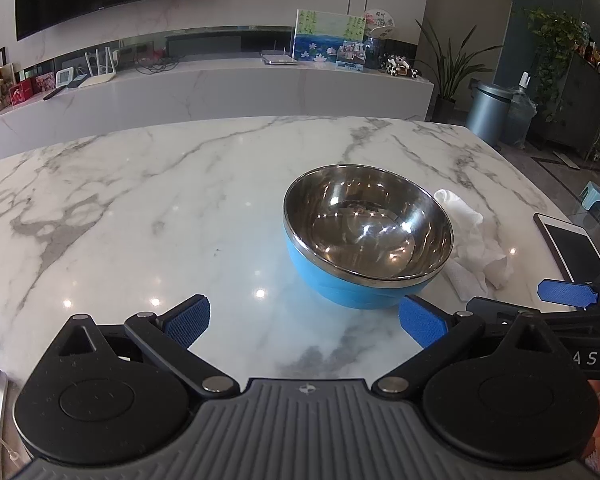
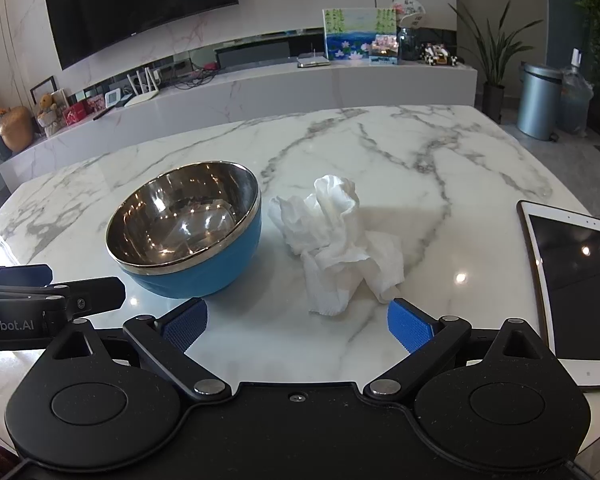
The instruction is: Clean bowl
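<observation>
A bowl (image 1: 364,236) with a blue outside and a shiny steel inside stands upright on the marble table (image 1: 140,208). It also shows in the right wrist view (image 2: 184,228). A crumpled white paper towel (image 2: 340,244) lies just right of the bowl, and shows in the left wrist view (image 1: 472,244). My left gripper (image 1: 304,320) is open and empty, just short of the bowl's near side. My right gripper (image 2: 298,324) is open and empty, just short of the towel.
A white tablet (image 2: 572,280) lies at the table's right edge, and shows in the left wrist view (image 1: 572,248). The left gripper's fingers (image 2: 48,288) reach in at the left of the right wrist view. A low marble TV shelf (image 1: 220,88) stands beyond the table.
</observation>
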